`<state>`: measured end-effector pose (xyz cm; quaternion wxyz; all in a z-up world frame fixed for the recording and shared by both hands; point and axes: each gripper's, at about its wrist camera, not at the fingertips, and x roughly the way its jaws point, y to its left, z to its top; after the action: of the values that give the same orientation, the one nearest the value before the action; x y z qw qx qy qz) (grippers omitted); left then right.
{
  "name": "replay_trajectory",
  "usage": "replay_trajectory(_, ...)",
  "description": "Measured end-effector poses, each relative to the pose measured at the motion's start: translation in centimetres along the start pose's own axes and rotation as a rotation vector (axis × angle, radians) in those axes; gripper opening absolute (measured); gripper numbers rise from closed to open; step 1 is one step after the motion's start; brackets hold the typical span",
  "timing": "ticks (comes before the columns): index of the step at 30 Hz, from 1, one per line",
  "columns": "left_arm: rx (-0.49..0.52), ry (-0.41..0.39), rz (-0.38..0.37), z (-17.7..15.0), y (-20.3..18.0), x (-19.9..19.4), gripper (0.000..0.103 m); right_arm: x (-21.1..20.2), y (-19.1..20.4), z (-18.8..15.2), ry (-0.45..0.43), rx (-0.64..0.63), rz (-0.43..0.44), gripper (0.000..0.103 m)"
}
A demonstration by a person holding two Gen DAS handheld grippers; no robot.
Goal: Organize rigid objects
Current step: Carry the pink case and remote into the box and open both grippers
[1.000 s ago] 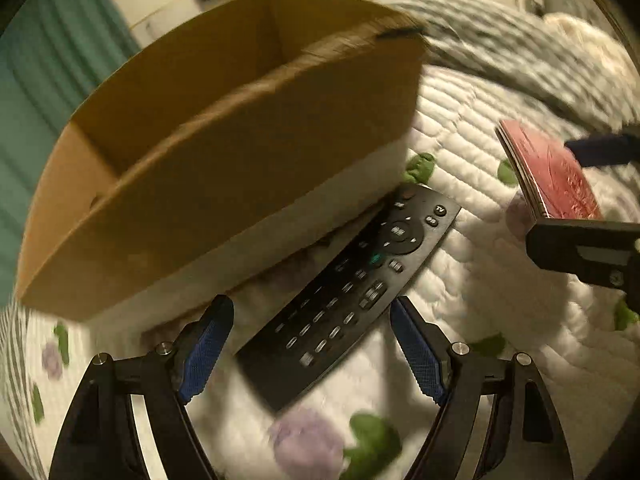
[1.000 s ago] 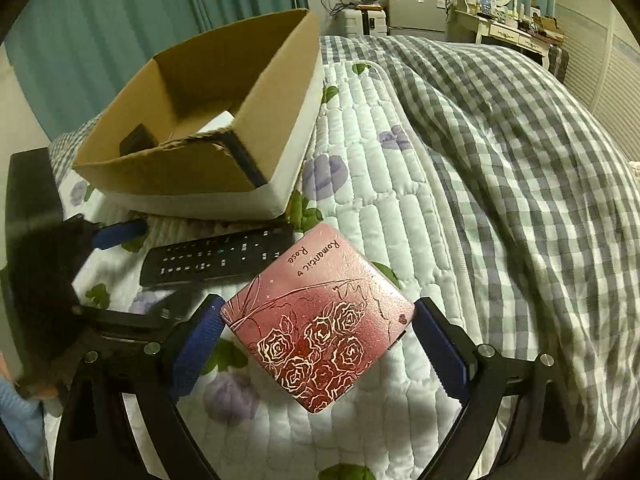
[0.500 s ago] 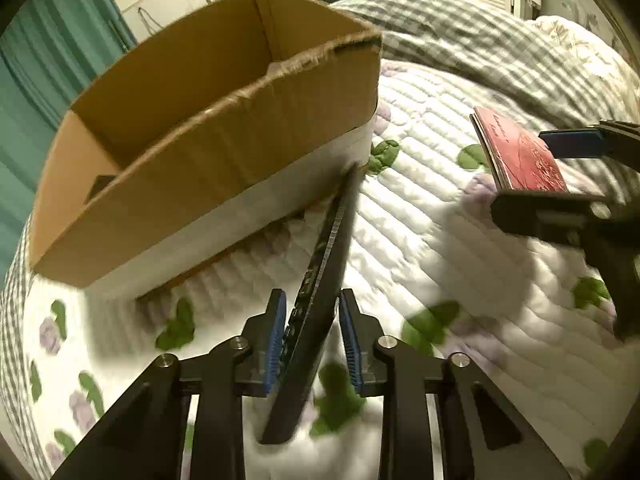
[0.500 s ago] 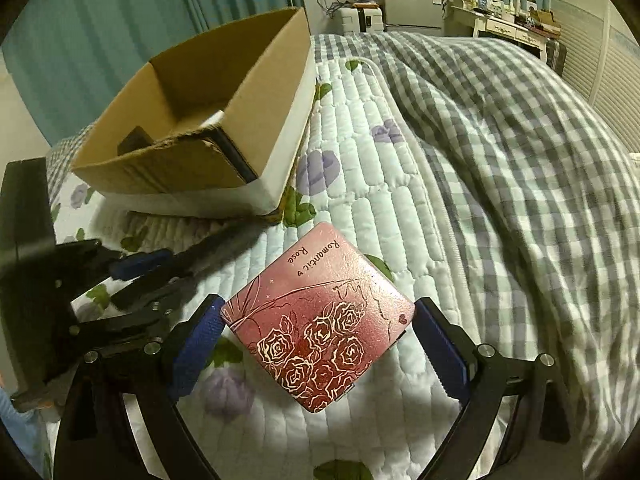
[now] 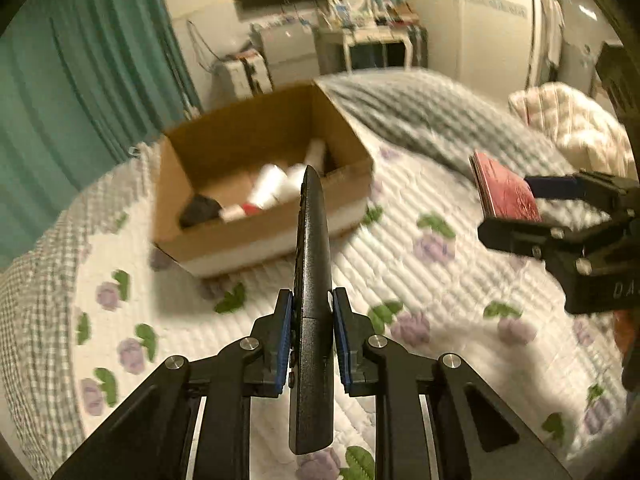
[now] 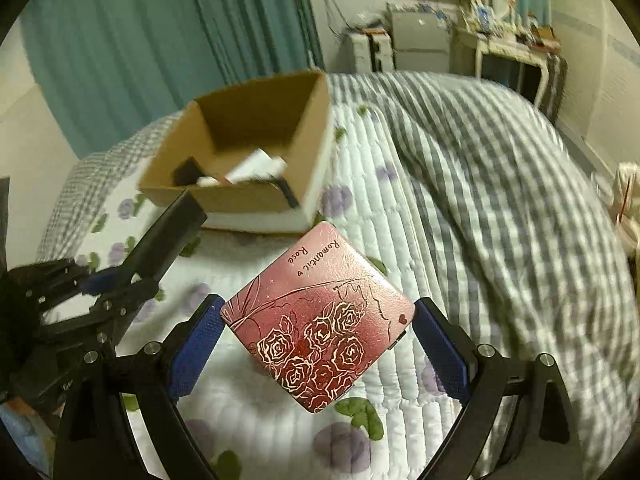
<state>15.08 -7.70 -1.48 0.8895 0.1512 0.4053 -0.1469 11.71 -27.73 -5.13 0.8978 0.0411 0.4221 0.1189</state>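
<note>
My left gripper (image 5: 312, 312) is shut on a black remote control (image 5: 312, 280), held edge-up above the quilt and pointing at the open cardboard box (image 5: 224, 240). The box holds white bottles (image 5: 268, 184) and a dark item (image 5: 198, 210). My right gripper (image 6: 318, 324) is shut on a pink rose-patterned case (image 6: 320, 320), held above the bed in front of the box (image 6: 244, 196). The case (image 5: 506, 190) and right gripper (image 5: 560, 216) show at the right of the left wrist view. The remote (image 6: 164, 236) and left gripper (image 6: 100, 284) show at the left of the right wrist view.
A white floral quilt (image 5: 400, 280) covers the bed, with a grey checked blanket (image 6: 500, 200) bunched to the right. Teal curtains (image 6: 160, 40) hang behind the box. A white dressing table (image 6: 512, 48) and appliances stand at the far wall.
My left gripper closed on the remote, turned it on edge and lifted it off the quilt. Both grippers have risen, so the box now sits lower and shows its contents.
</note>
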Motion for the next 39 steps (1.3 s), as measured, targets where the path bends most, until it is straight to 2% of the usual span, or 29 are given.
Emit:
replay_trajectory(5, -0.06, -0.055, 0.031, 2.0, 1.8, -2.5, 0.019, -3.2, 3.4, 3.7, -0.068, -0.13, 0.013, 0.094)
replay_trajectory(10, -0.119, -0.072, 0.082, 5.1, 4.5, -2.9, 0.019, -3.0, 5.5, 8.8, -0.112, -0.2, 0.051, 0.094)
replay_trajectory(16, -0.184, -0.083, 0.106, 8.3, 7.6, 0.1, 0.019, 0.5, 7.0, 13.9, -0.128, -0.236, 0.082, 0.094)
replay_trajectory(19, -0.214, -0.107, 0.097, 9.5, 9.2, 2.8, 0.019, 3.2, 6.9, 15.8, -0.132, -0.237, 0.077, 0.094)
replay_trajectory(21, -0.218, -0.095, 0.107, 10.1, 10.0, 5.4, 0.019, 5.4, 6.6, 16.9, -0.126, -0.225, 0.08, 0.094)
replay_trajectory(25, -0.215, -0.059, 0.107, 10.6, 10.5, 10.0, 0.019, 9.6, 6.3, 18.3, -0.112, -0.231, 0.076, 0.094)
replay_trajectory(31, -0.227, -0.006, 0.077, 9.8, 10.2, 14.6, 0.019, 14.0, 5.1, 18.3, -0.09, -0.24, 0.085, 0.094)
replay_trajectory(38, -0.234, -0.002, 0.07, 9.2, 9.4, 15.4, 0.02, 15.6, 5.1, 17.6, -0.085, -0.244, 0.077, 0.094)
replay_trajectory(39, -0.235, 0.0, 0.074, 9.0, 9.4, 15.2, 0.023, 15.5, 5.0, 17.5, -0.084, -0.24, 0.075, 0.094)
